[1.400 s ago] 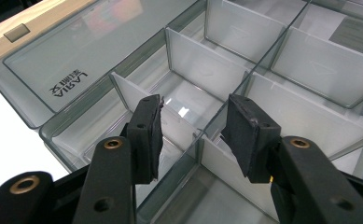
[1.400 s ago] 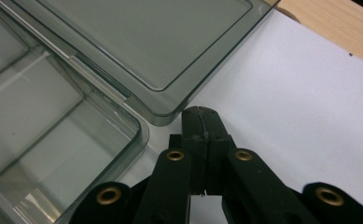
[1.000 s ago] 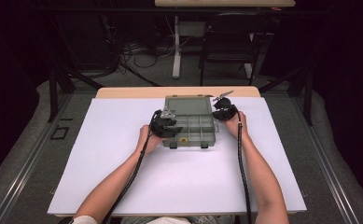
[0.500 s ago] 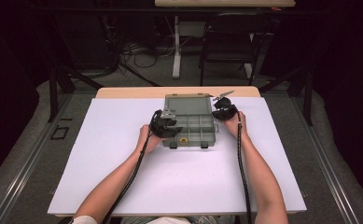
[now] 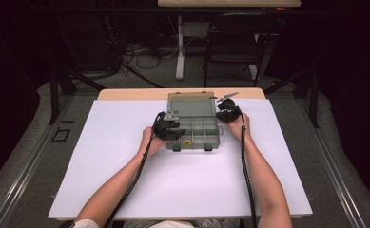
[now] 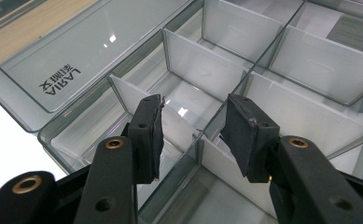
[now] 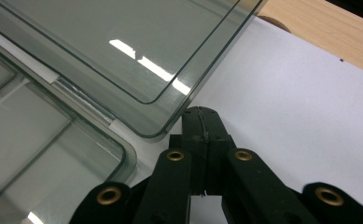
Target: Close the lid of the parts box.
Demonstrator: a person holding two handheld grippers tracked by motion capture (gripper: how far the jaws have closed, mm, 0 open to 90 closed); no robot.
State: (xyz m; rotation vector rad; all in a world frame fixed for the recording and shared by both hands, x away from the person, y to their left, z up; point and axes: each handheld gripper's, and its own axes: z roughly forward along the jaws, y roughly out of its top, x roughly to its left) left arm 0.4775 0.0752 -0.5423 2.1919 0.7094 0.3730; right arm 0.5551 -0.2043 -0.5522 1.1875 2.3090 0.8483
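A clear grey compartment box (image 5: 202, 130) lies open on the white mat, its lid (image 5: 192, 105) folded back flat. My left gripper (image 5: 169, 126) hovers over the box's left compartments. In the left gripper view, my left gripper (image 6: 195, 133) is open; thin white dividers (image 6: 202, 60) cross below the gap and neither pad touches them. My right gripper (image 5: 226, 113) rests at the box's right side near the hinge. In the right gripper view, my right gripper (image 7: 201, 125) is shut with nothing between its pads, on the mat beside the lid's rounded corner (image 7: 158, 123).
The white mat (image 5: 182, 185) covers most of the wooden table (image 5: 125, 93). A small yellowish round thing (image 5: 187, 142) sits in a front compartment. Two black latches (image 5: 177, 148) stick out at the box's front edge. Chairs and cables stand beyond the table.
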